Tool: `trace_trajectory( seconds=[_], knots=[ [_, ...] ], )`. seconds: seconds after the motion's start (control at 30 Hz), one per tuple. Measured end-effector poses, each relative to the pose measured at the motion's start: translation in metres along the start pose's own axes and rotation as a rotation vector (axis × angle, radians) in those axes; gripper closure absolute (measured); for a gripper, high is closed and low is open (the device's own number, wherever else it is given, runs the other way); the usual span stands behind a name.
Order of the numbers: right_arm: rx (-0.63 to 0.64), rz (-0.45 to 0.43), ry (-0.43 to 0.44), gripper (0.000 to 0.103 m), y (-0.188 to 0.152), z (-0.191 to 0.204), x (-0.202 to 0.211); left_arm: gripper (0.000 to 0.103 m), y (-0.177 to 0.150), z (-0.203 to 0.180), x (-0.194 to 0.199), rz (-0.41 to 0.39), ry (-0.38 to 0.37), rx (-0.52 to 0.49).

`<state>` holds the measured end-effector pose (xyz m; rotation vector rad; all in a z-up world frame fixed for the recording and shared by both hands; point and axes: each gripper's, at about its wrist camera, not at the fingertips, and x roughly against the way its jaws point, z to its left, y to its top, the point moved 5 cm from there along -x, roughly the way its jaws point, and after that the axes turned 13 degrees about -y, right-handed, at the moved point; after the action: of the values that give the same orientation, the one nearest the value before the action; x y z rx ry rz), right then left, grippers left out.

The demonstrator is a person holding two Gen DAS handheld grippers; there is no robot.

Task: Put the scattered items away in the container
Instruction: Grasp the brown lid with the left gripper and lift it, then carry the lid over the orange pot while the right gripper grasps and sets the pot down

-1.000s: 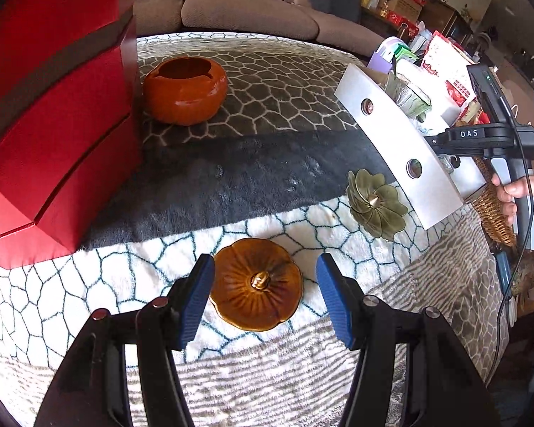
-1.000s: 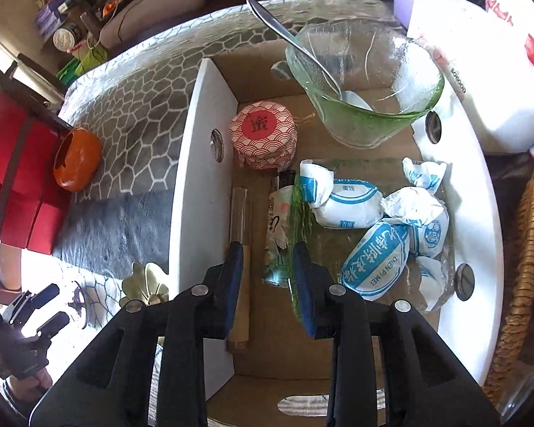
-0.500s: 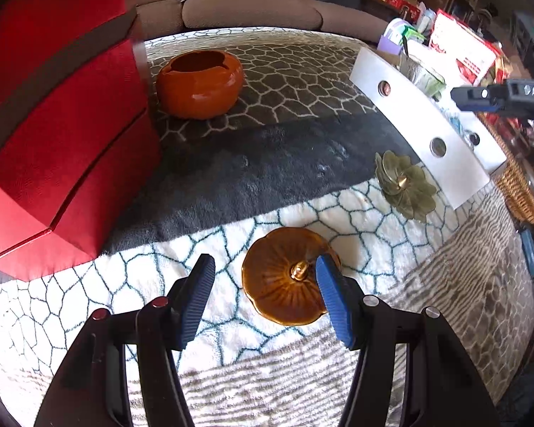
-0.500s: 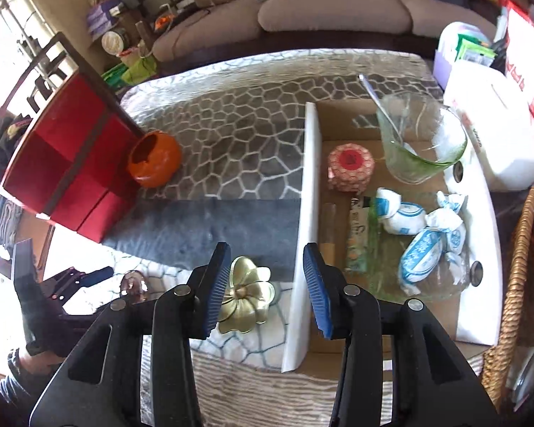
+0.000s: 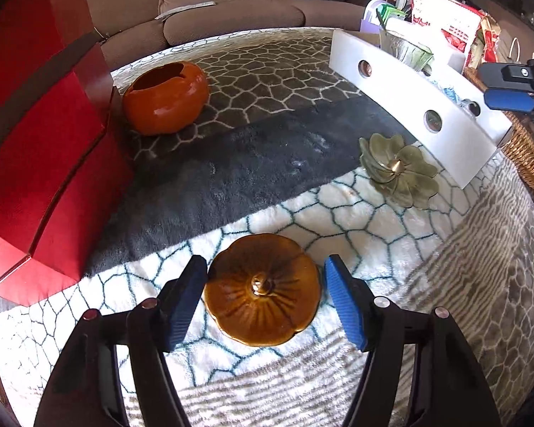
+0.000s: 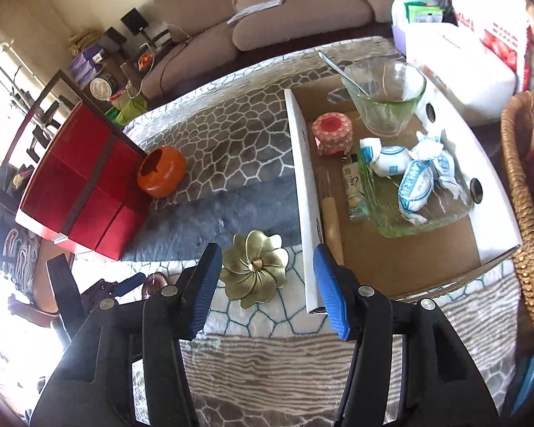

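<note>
A brown pumpkin-shaped lid lies on the white patterned rug, between the blue pads of my left gripper, whose jaws are opening and do not press it. An orange pumpkin pot stands farther back. A brass flower-shaped dish lies beside the white-walled cardboard box. My right gripper hovers above that dish with its jaws opening and nothing held. The box holds a green glass bowl with a spoon, a pink jar and a tray of wrapped candies.
A red box stands at the left of the rug. A wicker basket sits right of the cardboard box, with white containers behind it. A brown sofa runs along the far side.
My right gripper has pulled back out of the box to above the brass dish, and its jaws have widened. My left gripper has dropped around the brown lid and spread wider.
</note>
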<state>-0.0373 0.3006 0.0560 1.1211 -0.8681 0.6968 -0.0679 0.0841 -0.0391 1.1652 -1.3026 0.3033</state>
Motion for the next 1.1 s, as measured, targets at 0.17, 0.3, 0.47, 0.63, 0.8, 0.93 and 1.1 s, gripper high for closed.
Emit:
trace_trajectory(
  seconds=[0.17, 0.3, 0.47, 0.63, 0.8, 0.93, 1.1],
  knots=[
    [-0.011, -0.01, 0.006, 0.052, 0.004, -0.005, -0.001, 0.036, -0.001, 0.006, 0.0, -0.04, -0.042, 0.052],
    [0.02, -0.013, 0.019, 0.052, 0.005, 0.008, -0.003, 0.036, 0.001, 0.008, 0.002, -0.067, -0.049, 0.1],
    [0.063, -0.018, 0.054, 0.052, 0.006, 0.024, 0.0, 0.036, 0.028, 0.002, 0.026, -0.141, -0.035, 0.077],
    [0.075, -0.017, 0.071, 0.052, 0.003, 0.029, 0.001, 0.036, 0.103, 0.026, 0.04, -0.167, 0.065, 0.061],
    [0.075, -0.018, 0.085, 0.052, 0.004, 0.028, 0.001, 0.036, 0.162, 0.036, 0.023, -0.12, 0.15, 0.007],
    [0.067, -0.023, 0.101, 0.052, 0.008, 0.028, 0.003, 0.036, 0.178, 0.038, 0.01, -0.114, 0.267, -0.028],
    [0.072, -0.015, 0.107, 0.052, 0.009, 0.029, 0.001, 0.035, 0.179, 0.052, -0.01, 0.001, 0.367, -0.035]
  ],
)
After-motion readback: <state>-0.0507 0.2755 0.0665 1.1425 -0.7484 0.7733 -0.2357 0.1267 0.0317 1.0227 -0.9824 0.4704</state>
